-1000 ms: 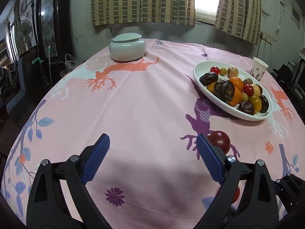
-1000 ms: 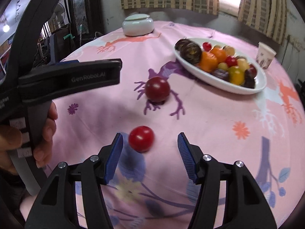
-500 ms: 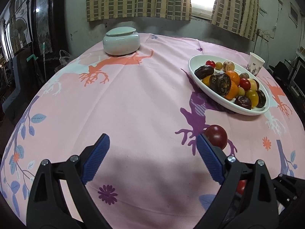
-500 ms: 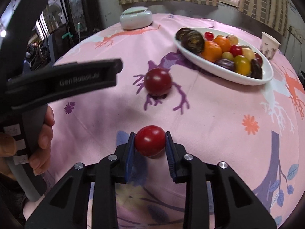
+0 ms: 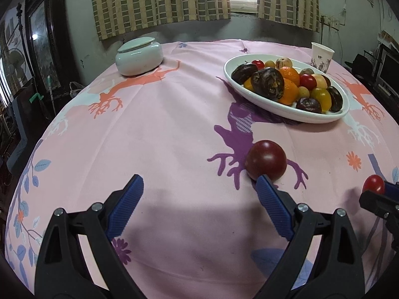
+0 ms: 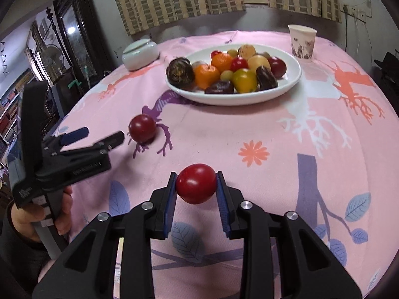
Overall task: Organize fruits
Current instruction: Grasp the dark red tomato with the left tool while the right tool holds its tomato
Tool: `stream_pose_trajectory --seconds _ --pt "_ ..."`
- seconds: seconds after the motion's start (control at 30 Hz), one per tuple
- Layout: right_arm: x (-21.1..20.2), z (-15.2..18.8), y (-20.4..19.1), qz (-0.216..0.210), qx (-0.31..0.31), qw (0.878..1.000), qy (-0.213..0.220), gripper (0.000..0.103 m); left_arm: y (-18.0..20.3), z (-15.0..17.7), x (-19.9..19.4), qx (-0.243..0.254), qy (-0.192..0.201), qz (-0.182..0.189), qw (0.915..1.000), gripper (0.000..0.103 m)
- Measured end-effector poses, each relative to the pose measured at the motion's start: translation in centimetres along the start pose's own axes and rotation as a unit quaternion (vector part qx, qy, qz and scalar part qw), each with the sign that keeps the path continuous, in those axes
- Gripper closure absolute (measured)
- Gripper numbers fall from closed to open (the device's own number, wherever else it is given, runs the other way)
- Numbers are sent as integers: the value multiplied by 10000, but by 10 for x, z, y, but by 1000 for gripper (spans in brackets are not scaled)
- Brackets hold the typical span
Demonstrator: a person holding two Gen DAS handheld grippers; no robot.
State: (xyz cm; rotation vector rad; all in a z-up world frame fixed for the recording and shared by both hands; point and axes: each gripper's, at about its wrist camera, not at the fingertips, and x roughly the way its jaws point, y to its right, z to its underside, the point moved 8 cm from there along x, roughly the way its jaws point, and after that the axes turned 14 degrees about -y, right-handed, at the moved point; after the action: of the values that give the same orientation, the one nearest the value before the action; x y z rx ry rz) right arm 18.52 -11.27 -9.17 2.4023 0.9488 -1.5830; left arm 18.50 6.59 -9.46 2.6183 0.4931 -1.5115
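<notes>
Left gripper (image 5: 199,194): jaws spread, empty; dark red fruit (image 5: 266,160) just past its right fingertip, liable to be nudged and roll. Right gripper (image 6: 196,186): clamped on small red fruit (image 6: 196,186), lifted; smooth skin may slip before white plate (image 6: 294,74) ahead.

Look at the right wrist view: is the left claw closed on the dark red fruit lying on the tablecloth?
No: the left claw stands open beside the dark red fruit, which rests untouched on the tablecloth.

No legible text anywhere.
</notes>
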Motion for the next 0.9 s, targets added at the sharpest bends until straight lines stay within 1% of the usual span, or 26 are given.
stream_pose_trajectory --seconds 0.13,0.23,0.37,0.5,0.53,0.57,0.6,0.67,0.7,0.77,0.9 --pt "-5 -2 3 -86 61 9999 70 72 11 0 -2 199 62 27 9998 9" --pt "-7 -4 3 -124 84 9999 82 72 18 -3 5 313 -70 -104 9994 10" --pt "-9 -2 1 -157 38 9998 65 72 28 -12 1 430 94 -233 9988 10" --pt "-11 -3 0 -181 27 9998 84 72 44 -15 3 538 -32 -47 9985 10" --pt "-11 -3 0 -185 33 9998 92 72 48 -16 4 560 -39 -35 9984 14" --pt "-12 -3 0 -188 37 9998 92 72 51 -17 6 592 -64 -19 9982 25" --pt "-12 -3 0 -191 43 9998 94 72 54 -17 10 629 -167 44 9979 31" --pt "-13 -3 0 -196 42 9998 98 72 58 -15 19 596 -477 290 9967 58" --pt "-13 -3 0 -209 43 9997 106 72 58 -15 20 492 -554 463 9962 61" --pt "-15 -4 0 -228 37 9997 125 72 57 -15 21 324 -584 614 9959 63" --pt "-15 -4 1 -217 46 9997 124 72 56 -11 20 303 -592 667 9956 64"
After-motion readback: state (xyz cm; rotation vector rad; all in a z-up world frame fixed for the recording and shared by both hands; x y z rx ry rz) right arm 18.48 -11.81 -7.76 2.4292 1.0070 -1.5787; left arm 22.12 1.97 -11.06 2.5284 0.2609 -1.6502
